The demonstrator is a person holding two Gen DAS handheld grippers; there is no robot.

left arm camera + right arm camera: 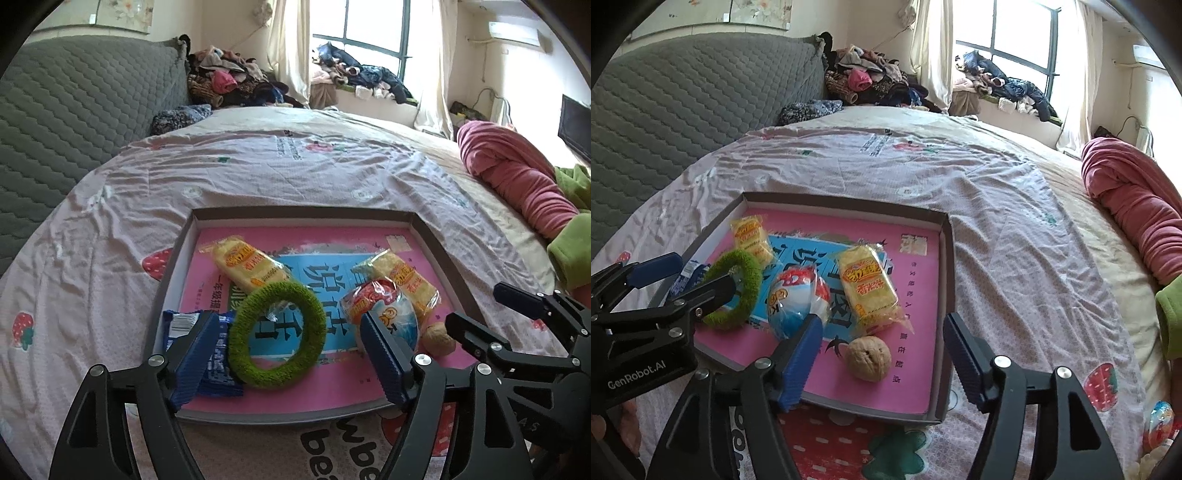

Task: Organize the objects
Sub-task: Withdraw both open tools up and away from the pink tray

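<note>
A shallow grey tray [184,243] [945,266] with a pink book as its floor lies on the bed. In it are two yellow snack packs [247,264] [868,284], a green fuzzy ring [277,334] [738,288], a red, white and blue packet [384,306] [798,299], a walnut [437,338] [868,358] and a blue wrapper [218,354]. My left gripper [291,358] is open, its fingers astride the ring. My right gripper [882,354] is open and empty over the tray's near right corner, the walnut between its fingers.
The bed sheet [258,173] has a strawberry print. A pink rolled blanket [517,173] and green cloth [569,251] lie at the right. A grey quilted headboard [74,110] stands at the left, clothes piles [236,81] behind. Another small packet [1160,424] lies at the right edge.
</note>
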